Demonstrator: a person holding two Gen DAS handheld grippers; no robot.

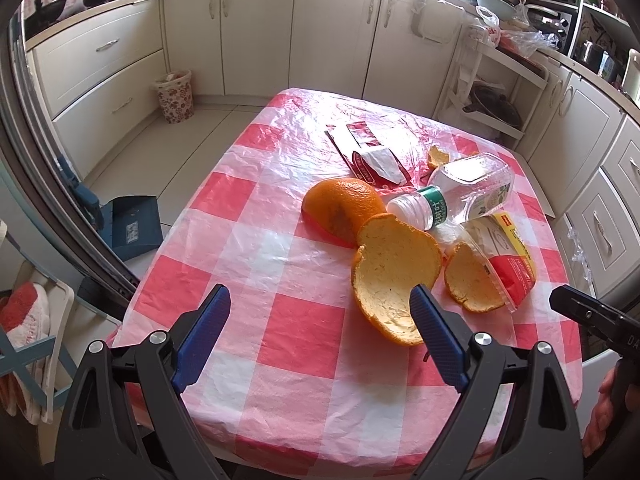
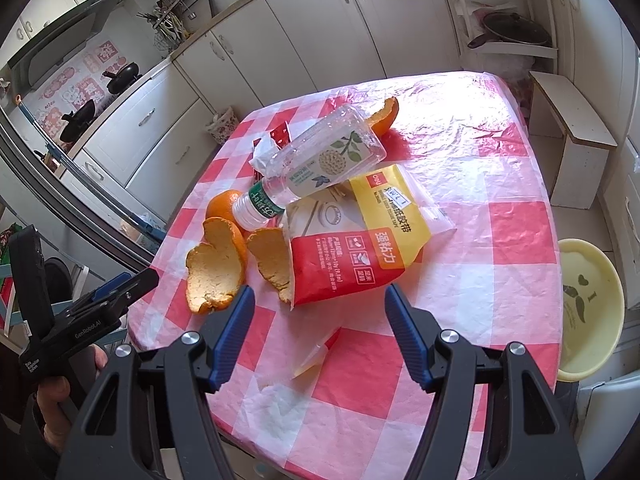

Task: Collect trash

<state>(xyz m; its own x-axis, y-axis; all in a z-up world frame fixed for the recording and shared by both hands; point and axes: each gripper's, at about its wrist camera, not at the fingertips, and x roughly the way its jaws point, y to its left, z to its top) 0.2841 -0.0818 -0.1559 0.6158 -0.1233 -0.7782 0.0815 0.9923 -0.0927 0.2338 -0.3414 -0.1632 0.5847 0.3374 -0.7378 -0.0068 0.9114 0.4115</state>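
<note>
- Two grippers hover over the near edge of the checked table (image 1: 280,216); left gripper (image 1: 320,300) and right gripper (image 2: 320,300) both stand with jaws apart, holding nothing
- Trash lies clustered mid-table: large orange peel (image 1: 390,276), smaller peel (image 1: 470,280), plastic bottle (image 2: 316,164) resting across the red-and-yellow packet (image 2: 360,240), torn wrapper (image 1: 368,152) at the far side
- Step in hand, as judged: approach before the first pick
- Next move calls for lowering the left jaws around the large peel, which lies just beyond its right finger
</note>
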